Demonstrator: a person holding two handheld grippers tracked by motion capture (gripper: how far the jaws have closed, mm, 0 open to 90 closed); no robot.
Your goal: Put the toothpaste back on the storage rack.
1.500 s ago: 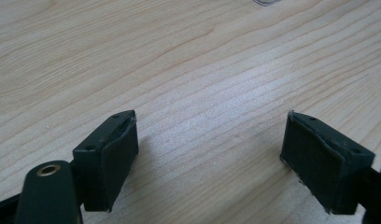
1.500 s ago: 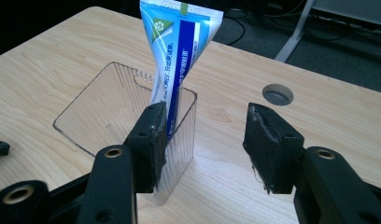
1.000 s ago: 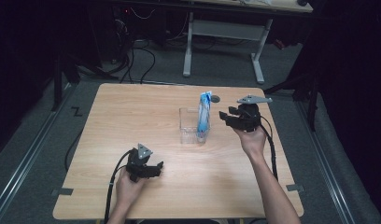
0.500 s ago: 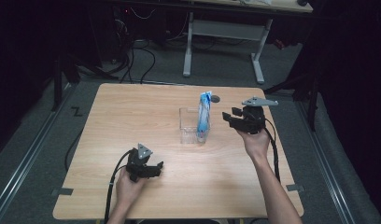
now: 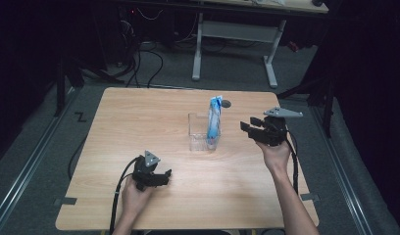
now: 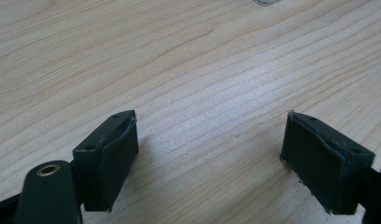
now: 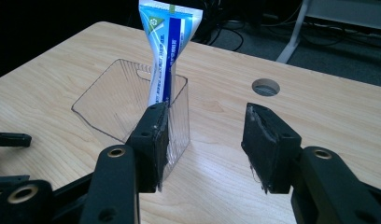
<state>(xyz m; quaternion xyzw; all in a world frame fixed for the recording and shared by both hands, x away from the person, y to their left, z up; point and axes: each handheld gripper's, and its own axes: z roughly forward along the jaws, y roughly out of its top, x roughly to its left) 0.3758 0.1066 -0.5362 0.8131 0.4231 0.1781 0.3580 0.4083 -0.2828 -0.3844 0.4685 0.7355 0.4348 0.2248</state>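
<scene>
Wood grain runs under the left gripper (image 5: 161, 177), which sits low at the near-left part of the table (image 5: 139, 122), held in the person's left hand (image 5: 132, 191). In the left gripper view its two black jaws stand wide apart with bare tabletop between them; nothing is clamped, and the pads (image 6: 115, 158) hover close to the surface, though whether they touch it cannot be told. A black cable (image 5: 118, 191) trails from this gripper back over the near edge.

Near the middle of the table stands a clear plastic container (image 5: 199, 132), square-walled and open at the top. A blue-and-white toothpaste tube (image 5: 214, 122) stands upright in it, leaning against the right-hand wall, its flat crimped end rising well above the rim. In the right gripper view the tube (image 7: 167, 56) is seen in the far corner of the container (image 7: 116, 100), with white, blue and a little green print.

To the right, the right gripper (image 5: 248, 128) is held above the table in the person's right hand (image 5: 274, 152), just beside the container and apart from it. Its jaws are spread, empty, and point towards the container; in its own view the left jaw overlaps the container's near corner. A round hole in the tabletop (image 7: 265, 87) lies beyond.
</scene>
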